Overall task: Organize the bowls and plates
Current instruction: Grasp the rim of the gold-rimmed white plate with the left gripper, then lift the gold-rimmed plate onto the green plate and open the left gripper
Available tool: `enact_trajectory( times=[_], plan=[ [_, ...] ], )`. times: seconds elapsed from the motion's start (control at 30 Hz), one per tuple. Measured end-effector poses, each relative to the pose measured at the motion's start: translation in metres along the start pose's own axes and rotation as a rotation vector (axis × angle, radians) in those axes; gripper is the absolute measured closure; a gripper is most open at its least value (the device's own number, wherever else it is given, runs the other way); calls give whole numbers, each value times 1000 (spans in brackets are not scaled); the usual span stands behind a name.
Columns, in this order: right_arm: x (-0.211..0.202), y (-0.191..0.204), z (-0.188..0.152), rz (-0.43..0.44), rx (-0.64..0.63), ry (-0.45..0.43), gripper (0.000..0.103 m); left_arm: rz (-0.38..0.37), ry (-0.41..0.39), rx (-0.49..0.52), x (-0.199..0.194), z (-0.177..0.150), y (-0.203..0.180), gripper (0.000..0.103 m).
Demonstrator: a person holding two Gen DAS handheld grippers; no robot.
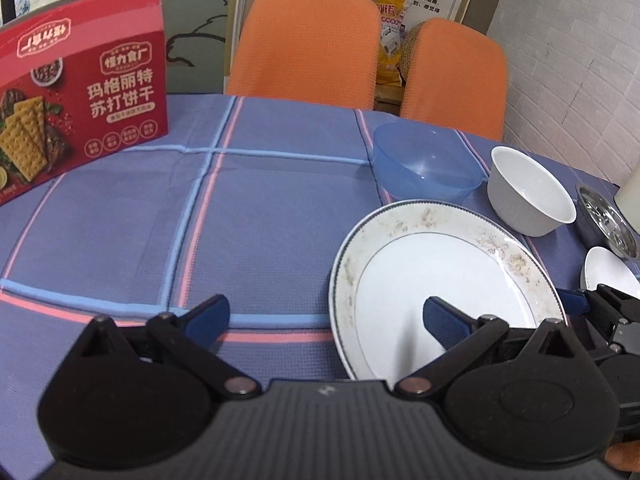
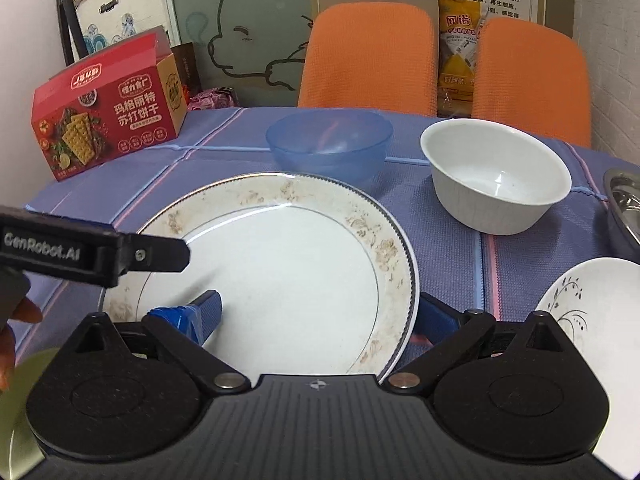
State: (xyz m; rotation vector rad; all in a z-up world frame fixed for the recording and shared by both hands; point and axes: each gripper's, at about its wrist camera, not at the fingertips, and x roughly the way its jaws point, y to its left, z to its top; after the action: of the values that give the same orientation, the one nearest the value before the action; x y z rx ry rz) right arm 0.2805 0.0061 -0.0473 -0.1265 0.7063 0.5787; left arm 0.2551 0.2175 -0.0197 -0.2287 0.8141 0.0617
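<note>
Plates and bowls sit on a tabletop with a purple checked cloth.

From the left wrist view, the left gripper (image 1: 326,316) has its jaws wide open and holds nothing. Its right finger hangs over the big plate (image 1: 440,264), its left finger over bare cloth. The big plate lies flat toward the near right part of the tabletop. Behind it, nearer the far edge, is the blue bowl (image 1: 426,166), and just beside that the white bowl (image 1: 528,196). A small plate (image 1: 608,272) and a shiny metal dish (image 1: 606,220) peek in at the right edge. A red cracker box (image 1: 80,92) stands at the far left corner.

From the right wrist view, the right gripper (image 2: 320,316) is wide open too and holds nothing. One finger is over the inside of the big plate (image 2: 288,264), the other just outside its right rim. The left gripper's black arm pokes in from the left, above the plate. The blue bowl (image 2: 328,144) and white bowl (image 2: 496,176) stand near the far edge, well apart from the jaws. The small plate (image 2: 592,312) has a black flower pattern.

The big plate looks hard, heavy and slippery (and it could break if dropped). I think the best place to pinch it is the rim, with one finger on top and one slid under the edge.
</note>
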Motion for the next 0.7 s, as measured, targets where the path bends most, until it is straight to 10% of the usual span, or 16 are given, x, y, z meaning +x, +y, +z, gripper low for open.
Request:
enact_trajectory(
  times=[0.47, 0.7],
  plan=[
    [-1, 3, -7, -12, -13, -49, 12, 82, -1, 102, 18, -4, -19, 1],
    [-1, 12, -3, -4, 8, -23, 14, 39, -3, 114, 12, 0, -36, 47]
  ],
)
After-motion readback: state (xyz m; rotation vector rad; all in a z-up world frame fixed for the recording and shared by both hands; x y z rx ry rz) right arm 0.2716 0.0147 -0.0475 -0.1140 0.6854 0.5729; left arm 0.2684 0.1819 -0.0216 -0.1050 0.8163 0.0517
